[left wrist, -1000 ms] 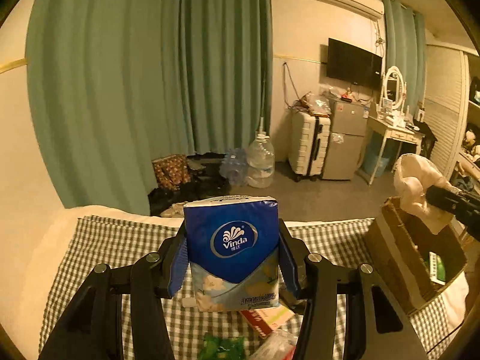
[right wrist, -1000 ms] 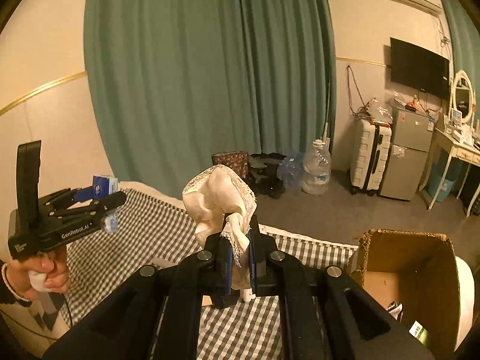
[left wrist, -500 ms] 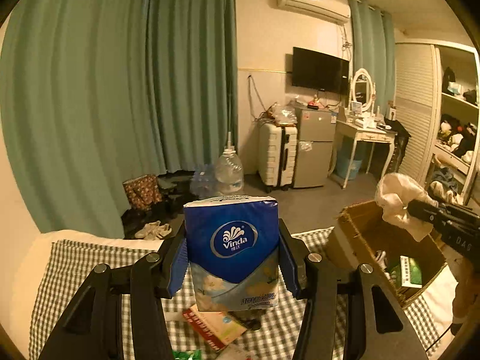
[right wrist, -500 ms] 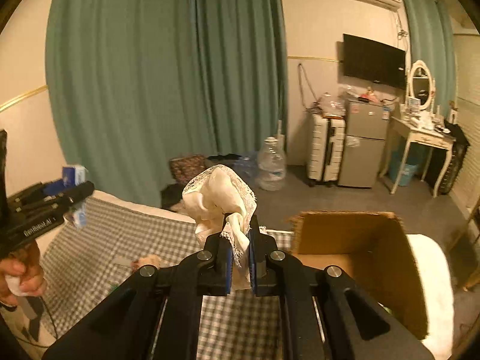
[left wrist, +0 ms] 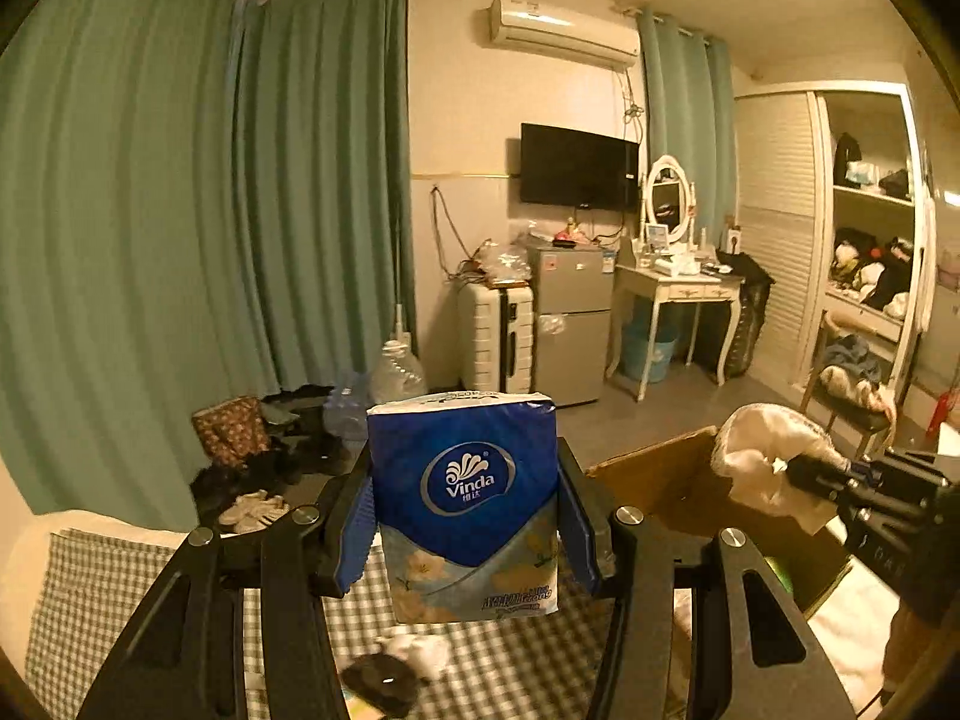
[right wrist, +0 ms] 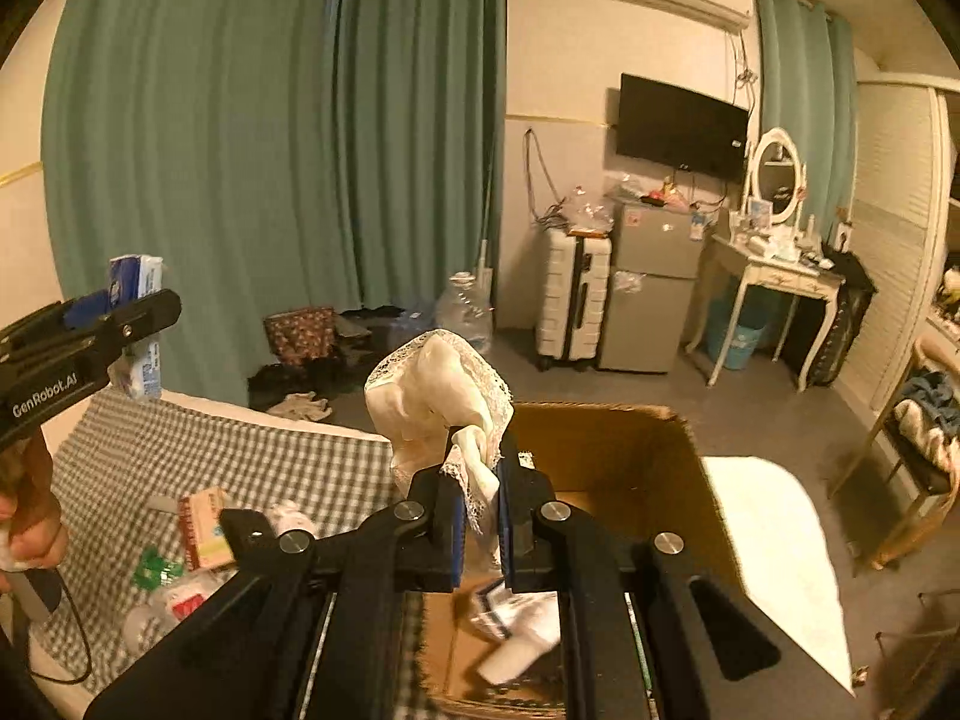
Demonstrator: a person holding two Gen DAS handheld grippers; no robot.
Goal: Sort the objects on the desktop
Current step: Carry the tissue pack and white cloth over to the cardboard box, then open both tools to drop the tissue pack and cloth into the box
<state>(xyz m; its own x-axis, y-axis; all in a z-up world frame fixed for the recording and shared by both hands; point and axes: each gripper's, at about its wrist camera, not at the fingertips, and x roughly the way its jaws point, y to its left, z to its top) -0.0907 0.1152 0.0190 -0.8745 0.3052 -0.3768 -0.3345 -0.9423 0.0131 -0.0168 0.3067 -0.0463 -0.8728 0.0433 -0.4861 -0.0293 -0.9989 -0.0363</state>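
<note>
- I am holding one blue tissue pack (left wrist: 462, 510) clamped between the pads of the left tool (left wrist: 468, 525), up in the air to the left of the cardboard box (right wrist: 606, 456) and above the checked cloth (right wrist: 198, 450).
- I am pinching one cream lace cloth (right wrist: 441, 396) in the right tool (right wrist: 480, 519), its jaws nearly together on the fabric, just over the near rim of the cardboard box.
- Risk, as I judge it: the lace cloth is bunching above the jaws with only a thin fold gripped, so it could slip out short of the box or catch on the pads at release and hang there.
- Risk: the tissue pack is soft and held by its sides; a quick swing toward the box could tip it or squeeze it out.
- Risk: both tools are heading for the same box, so they could knock together at the opening.
- Count: one box, with one white sock-like item (right wrist: 519, 636) visible inside it.
- Count left of the box on the checked cloth: one reddish packet (right wrist: 204, 528), one green wrapper (right wrist: 153, 567), and a few pale crumpled bits I cannot tell apart.
</note>
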